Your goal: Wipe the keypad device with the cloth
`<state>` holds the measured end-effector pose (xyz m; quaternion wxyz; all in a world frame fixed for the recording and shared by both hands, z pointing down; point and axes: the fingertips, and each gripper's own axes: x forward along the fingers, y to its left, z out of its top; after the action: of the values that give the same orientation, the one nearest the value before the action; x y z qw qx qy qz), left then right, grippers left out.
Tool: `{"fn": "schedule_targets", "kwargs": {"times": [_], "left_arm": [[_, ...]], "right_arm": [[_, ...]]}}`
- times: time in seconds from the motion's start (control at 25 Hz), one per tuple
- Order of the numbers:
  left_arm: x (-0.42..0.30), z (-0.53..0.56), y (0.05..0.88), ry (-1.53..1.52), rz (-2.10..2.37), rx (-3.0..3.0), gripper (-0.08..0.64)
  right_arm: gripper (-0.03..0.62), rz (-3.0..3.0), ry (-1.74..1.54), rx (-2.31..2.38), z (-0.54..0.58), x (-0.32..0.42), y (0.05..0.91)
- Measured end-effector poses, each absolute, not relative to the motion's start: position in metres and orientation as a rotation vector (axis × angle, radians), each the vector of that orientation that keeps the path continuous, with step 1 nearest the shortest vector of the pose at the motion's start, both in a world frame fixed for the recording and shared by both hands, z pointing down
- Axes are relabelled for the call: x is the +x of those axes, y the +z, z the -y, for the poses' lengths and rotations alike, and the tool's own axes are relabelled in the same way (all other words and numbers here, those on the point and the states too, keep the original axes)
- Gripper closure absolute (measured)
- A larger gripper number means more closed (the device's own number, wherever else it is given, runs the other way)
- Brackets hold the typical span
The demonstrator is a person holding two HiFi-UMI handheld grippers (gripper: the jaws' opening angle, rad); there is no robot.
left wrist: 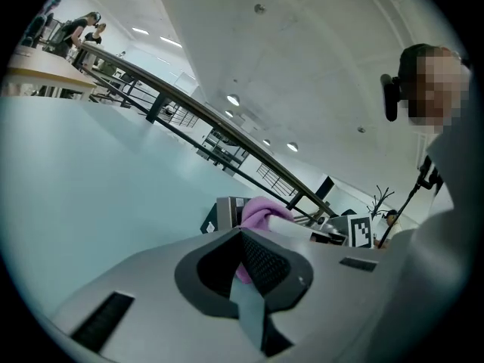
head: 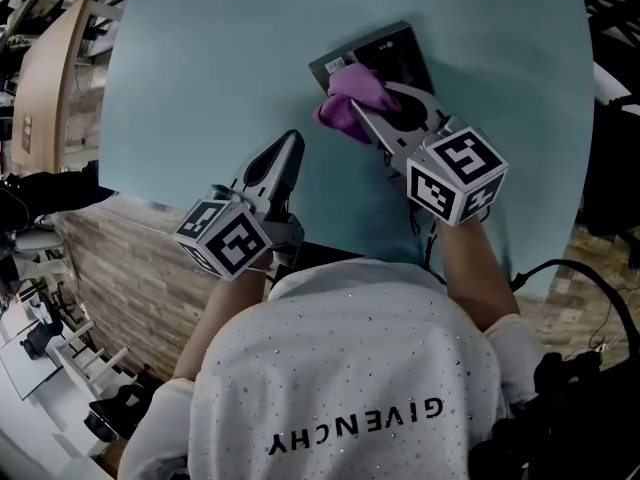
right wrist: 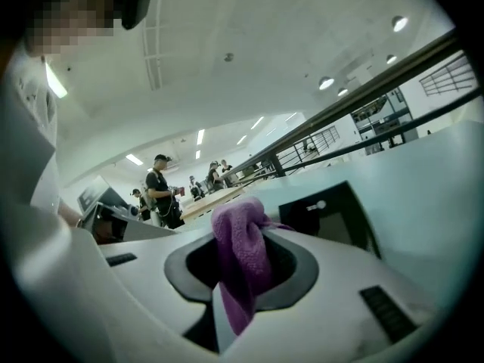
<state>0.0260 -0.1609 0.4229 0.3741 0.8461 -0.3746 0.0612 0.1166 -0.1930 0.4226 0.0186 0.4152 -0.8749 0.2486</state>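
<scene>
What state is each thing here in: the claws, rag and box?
cloth: bunched, pinched by right gripper, on device corner.
device: flat on table, partly covered.
right gripper: shut on cloth.
left gripper: shut, empty, away from device.

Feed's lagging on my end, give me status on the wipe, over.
Right gripper shut on cloth. Cloth on keypad device, near-left corner. Left gripper shut, empty, clear of device. Nothing in the way.
</scene>
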Motion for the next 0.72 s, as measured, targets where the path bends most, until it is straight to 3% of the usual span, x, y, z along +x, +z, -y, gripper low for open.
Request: {"fn": "schedule_targets", "kwargs": {"times": [0.24,0.72], "left_arm": [[0.031,0.154,0.428,0.174,0.928,2.150,0.555],[0.028,0.160,0.428,0.153,0.929,2.136,0.555]], "right_arm": [[0.511,2.587,0.597,1.218,0.186,0.088,0.444],[0.503,2.503,0.556,1.334,0.195,0.132,0.450]]}}
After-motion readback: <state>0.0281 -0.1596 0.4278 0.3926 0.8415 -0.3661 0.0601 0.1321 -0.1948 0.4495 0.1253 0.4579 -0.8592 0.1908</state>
